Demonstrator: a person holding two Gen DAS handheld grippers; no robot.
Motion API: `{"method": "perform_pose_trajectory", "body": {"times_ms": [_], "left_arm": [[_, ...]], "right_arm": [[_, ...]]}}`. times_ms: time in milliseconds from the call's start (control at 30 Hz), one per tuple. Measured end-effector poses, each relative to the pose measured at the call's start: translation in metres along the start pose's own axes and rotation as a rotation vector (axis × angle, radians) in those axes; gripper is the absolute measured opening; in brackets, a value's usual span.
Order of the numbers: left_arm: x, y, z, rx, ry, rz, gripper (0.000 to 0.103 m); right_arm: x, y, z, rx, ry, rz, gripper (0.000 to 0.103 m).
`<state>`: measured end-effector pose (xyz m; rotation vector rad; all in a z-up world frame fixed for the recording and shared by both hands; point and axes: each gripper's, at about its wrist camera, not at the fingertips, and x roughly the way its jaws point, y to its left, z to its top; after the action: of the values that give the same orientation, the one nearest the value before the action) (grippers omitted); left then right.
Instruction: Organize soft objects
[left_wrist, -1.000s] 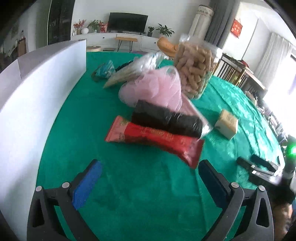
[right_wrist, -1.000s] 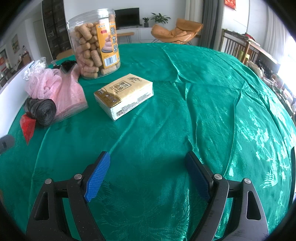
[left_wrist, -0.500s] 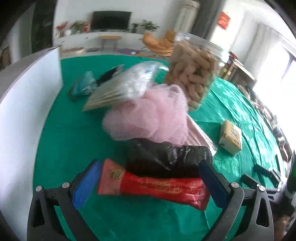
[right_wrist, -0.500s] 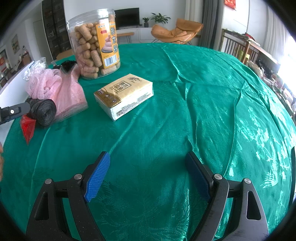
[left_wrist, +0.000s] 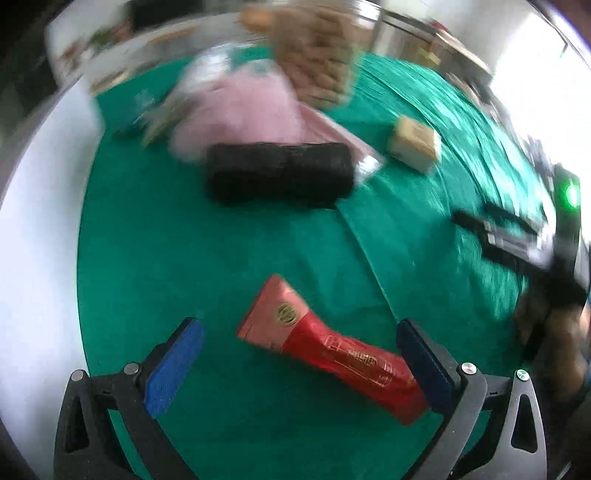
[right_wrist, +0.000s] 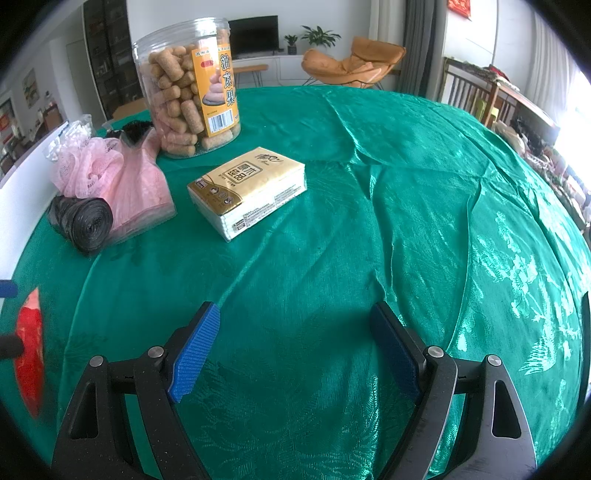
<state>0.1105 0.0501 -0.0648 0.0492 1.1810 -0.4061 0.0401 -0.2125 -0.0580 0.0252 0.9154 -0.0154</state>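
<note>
A red foil packet (left_wrist: 332, 350) lies between the wide-open jaws of my left gripper (left_wrist: 299, 363); its right end touches the right pad (left_wrist: 424, 369). It also shows in the right wrist view (right_wrist: 29, 350) at the far left. Behind it lie a black roll of bags (left_wrist: 277, 173), a pink mesh puff with pink bags (left_wrist: 240, 107) and a yellow tissue pack (left_wrist: 417, 142). My right gripper (right_wrist: 295, 349) is open and empty above the green cloth, with the tissue pack (right_wrist: 247, 188), black roll (right_wrist: 85, 221) and pink puff (right_wrist: 96, 166) ahead of it.
A clear jar of snack sticks (right_wrist: 192, 88) stands at the back. A white board (left_wrist: 40, 221) borders the table's left side. The green cloth (right_wrist: 406, 184) has folds. The right gripper's body (left_wrist: 517, 240) shows at the right of the left wrist view.
The red packet has come away from the black roll and now lies turned, close between the left jaws. The left view has swung and blurred. The right gripper has not moved.
</note>
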Motion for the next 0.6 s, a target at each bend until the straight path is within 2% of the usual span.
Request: {"method": "perform_pose_trajectory", "body": {"times_ms": [33, 133, 200, 233, 267, 300, 367, 400, 433, 467, 533, 600], "left_arm": [[-0.002, 0.005, -0.003, -0.076, -0.005, -0.005, 0.103], [0.004, 0.005, -0.013, -0.166, -0.007, 0.005, 0.103], [0.013, -0.003, -0.019, -0.159, 0.005, 0.058, 0.103], [0.016, -0.008, -0.025, -0.144, 0.002, 0.121, 0.103], [0.015, -0.012, -0.030, -0.134, -0.008, 0.148, 0.103], [0.013, -0.013, -0.034, -0.120, -0.029, 0.201, 0.100], [0.007, -0.004, -0.035, -0.110, -0.062, 0.273, 0.083], [0.003, 0.001, -0.034, -0.113, -0.078, 0.279, 0.072], [-0.001, 0.013, -0.031, -0.131, -0.081, 0.292, 0.070], [-0.004, 0.021, -0.030, -0.138, -0.077, 0.286, 0.070], [-0.005, 0.036, -0.025, -0.138, -0.055, 0.214, 0.070], [-0.001, 0.032, -0.022, -0.102, -0.051, 0.192, 0.071]], "right_arm": [[0.000, 0.000, 0.000, 0.000, 0.000, 0.000, 0.085], [0.000, 0.000, 0.000, 0.000, 0.000, 0.001, 0.085], [0.000, 0.000, 0.000, 0.001, 0.000, 0.001, 0.085], [0.000, 0.000, 0.000, 0.001, 0.000, 0.002, 0.085], [0.000, 0.000, 0.000, 0.001, 0.000, 0.002, 0.085], [0.000, 0.000, 0.000, 0.001, 0.000, 0.002, 0.085], [0.000, 0.000, 0.000, 0.001, 0.000, 0.002, 0.085], [0.000, 0.000, 0.000, 0.001, 0.000, 0.002, 0.085], [0.000, 0.000, 0.000, 0.000, 0.000, 0.001, 0.085], [0.000, 0.000, 0.000, 0.000, 0.000, 0.001, 0.085], [0.000, 0.000, 0.000, 0.000, 0.000, 0.002, 0.085], [0.000, 0.000, 0.000, 0.001, 0.000, 0.002, 0.085]]}}
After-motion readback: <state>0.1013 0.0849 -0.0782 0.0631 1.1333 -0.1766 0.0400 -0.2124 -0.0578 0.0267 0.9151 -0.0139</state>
